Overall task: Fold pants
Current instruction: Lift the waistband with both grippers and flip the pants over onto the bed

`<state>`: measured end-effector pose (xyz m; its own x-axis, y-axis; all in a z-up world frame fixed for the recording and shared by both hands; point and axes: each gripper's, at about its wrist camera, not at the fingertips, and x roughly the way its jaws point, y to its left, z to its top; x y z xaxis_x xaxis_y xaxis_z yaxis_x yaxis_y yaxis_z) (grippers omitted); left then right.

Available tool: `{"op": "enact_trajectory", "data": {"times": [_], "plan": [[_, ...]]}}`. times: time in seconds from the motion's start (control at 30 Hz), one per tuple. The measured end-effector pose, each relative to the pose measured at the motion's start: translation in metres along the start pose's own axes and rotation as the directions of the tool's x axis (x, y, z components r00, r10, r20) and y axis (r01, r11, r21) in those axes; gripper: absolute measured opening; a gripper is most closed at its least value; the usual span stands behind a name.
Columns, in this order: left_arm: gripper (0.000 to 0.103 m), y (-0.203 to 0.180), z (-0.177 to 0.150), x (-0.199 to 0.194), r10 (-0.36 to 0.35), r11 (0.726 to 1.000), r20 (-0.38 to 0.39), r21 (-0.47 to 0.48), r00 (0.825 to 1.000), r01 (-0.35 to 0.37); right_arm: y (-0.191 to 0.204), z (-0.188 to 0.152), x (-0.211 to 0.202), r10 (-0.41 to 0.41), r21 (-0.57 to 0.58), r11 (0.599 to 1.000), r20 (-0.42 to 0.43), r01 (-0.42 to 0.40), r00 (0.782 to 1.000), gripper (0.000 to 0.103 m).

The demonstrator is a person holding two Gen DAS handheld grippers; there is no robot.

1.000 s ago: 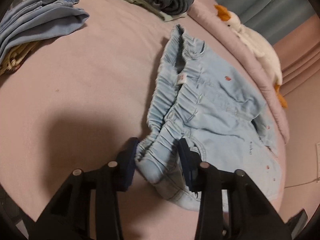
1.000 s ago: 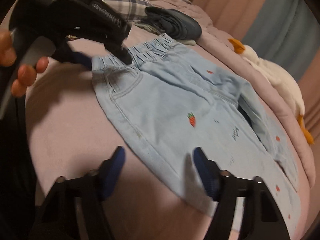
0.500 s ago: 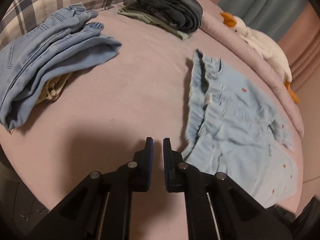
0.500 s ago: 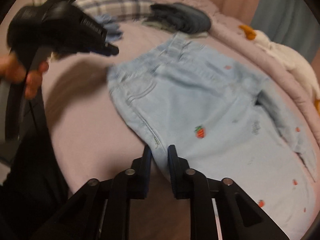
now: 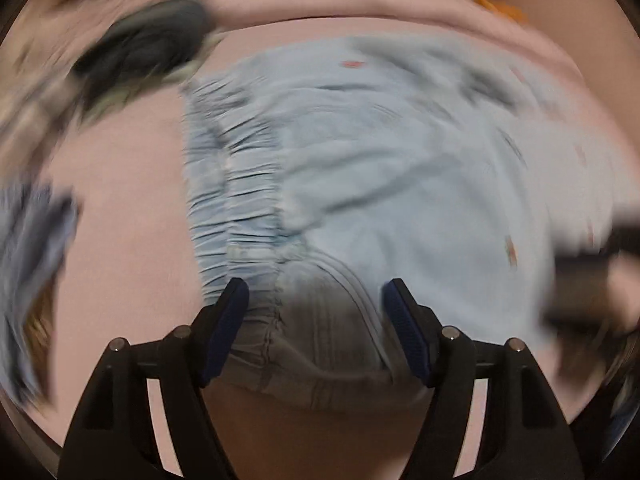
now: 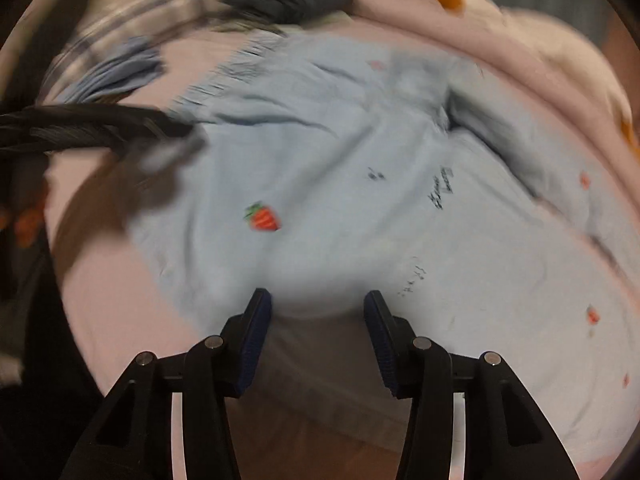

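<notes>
Our left tool stands wide, its jaws having just been opening, with the near corner of the pants' gathered waistband lying between the pads but not pinched by them. Our right tool is about half open, its jaws also having just been opening, poised over the near side edge of the same pants with cloth under the gap and no squeeze on it that we can see. Neither tool holds anything.

The pale blue pants, dotted with small strawberries, lie spread flat on the pink bed, waistband to the left and legs running right. The left tool shows in the right wrist view as a dark blur near the waistband.

Beyond lie a dark folded garment, blue jeans at the left edge and a white plush toy by the far border.

We judge the fold barely begun: the pants look laid out in one layer, no fold yet visible, so gripping the near edge and carrying it over is still to come. Blur keeps finer creases uncertain.
</notes>
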<state>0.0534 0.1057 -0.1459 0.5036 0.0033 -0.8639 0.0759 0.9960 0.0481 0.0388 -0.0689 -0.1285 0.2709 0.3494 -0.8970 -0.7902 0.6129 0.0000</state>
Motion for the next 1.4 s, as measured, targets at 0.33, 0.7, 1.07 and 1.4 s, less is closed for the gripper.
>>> {"op": "enact_trajectory", "data": {"times": [0.33,0.7,1.07,1.4], "plan": [[0.071,0.07,0.095,0.007,-0.063,0.993,0.108,-0.096,0.992,0.073,-0.137,0.083,-0.043,-0.078,0.11,0.992,0.179,0.059,0.981,0.05],[0.071,0.135,0.177,0.074,-0.172,0.984,-0.015,-0.043,0.985,0.171,-0.232,0.17,0.056,-0.15,-0.007,0.989,-0.024,0.15,0.988,0.057],[0.032,0.135,0.174,0.089,-0.265,0.96,-0.137,0.055,0.954,0.274,-0.224,0.179,0.089,-0.088,-0.139,0.988,-0.13,0.07,0.988,0.008],[0.031,0.121,0.181,0.095,-0.134,0.986,-0.13,0.079,0.982,0.145,-0.225,0.218,0.095,-0.309,-0.1,0.948,-0.058,0.302,0.949,0.006]]}}
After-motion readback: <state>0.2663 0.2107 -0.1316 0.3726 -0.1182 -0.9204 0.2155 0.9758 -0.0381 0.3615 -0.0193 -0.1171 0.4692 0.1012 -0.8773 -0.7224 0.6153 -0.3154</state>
